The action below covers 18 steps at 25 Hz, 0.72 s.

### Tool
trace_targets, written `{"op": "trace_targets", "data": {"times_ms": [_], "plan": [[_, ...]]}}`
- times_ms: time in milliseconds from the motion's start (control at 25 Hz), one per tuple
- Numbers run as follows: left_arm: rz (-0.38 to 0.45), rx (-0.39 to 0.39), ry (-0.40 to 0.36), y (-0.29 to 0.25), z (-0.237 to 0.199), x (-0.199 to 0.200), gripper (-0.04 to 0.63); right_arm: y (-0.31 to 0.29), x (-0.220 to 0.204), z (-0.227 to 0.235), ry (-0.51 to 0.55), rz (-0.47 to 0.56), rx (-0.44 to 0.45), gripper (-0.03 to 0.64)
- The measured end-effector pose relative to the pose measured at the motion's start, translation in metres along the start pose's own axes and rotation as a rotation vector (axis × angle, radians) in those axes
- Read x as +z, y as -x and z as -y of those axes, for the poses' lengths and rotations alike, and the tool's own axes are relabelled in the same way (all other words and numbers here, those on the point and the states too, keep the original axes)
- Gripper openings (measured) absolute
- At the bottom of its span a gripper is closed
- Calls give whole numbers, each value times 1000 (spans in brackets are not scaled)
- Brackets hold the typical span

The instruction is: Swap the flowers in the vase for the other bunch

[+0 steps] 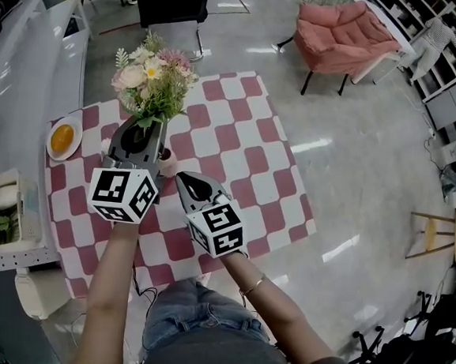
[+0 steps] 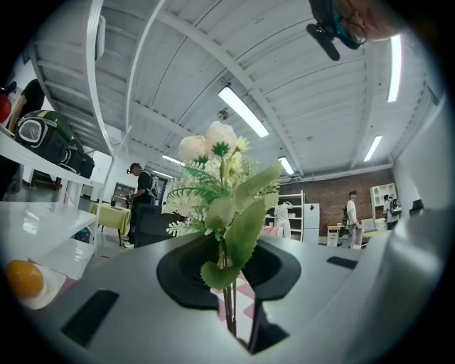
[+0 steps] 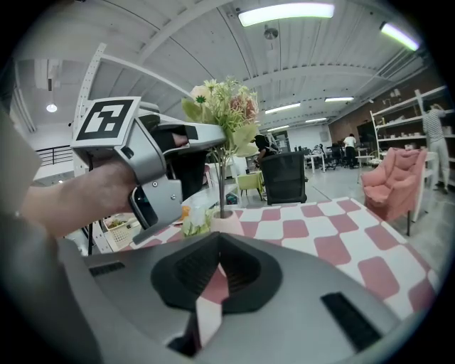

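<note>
Left gripper (image 2: 238, 302) fingers opening round the pastel fabric bouquet (image 1: 151, 79) stems at twelve o'clock, so back out level; right gripper (image 3: 210, 281) released, empty.

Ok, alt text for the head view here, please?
From above: a bunch of flowers stands in a small pink vase on a red-and-white checked cloth, its stems between the opening jaws of the left gripper. The right gripper hovers beside it, empty.

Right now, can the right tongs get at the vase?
Probably yes. The vase stands just ahead of the right tongs, with only cloth between them. The left tongs, jaws opening round the stems, sit above the vase, so its near side looks free.
</note>
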<state>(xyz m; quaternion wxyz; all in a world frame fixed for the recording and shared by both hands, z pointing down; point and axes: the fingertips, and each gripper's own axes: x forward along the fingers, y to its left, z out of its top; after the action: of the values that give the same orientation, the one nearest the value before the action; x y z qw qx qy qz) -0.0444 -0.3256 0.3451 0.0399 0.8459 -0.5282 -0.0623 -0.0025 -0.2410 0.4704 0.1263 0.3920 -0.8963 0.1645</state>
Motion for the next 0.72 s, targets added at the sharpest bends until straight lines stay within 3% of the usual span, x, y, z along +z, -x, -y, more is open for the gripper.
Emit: {"op": "trace_targets", "data": {"times_ms": [720], "plan": [[-101, 3, -7, 28, 11, -32, 87, 13, -8, -12, 12, -4, 6, 11]]}}
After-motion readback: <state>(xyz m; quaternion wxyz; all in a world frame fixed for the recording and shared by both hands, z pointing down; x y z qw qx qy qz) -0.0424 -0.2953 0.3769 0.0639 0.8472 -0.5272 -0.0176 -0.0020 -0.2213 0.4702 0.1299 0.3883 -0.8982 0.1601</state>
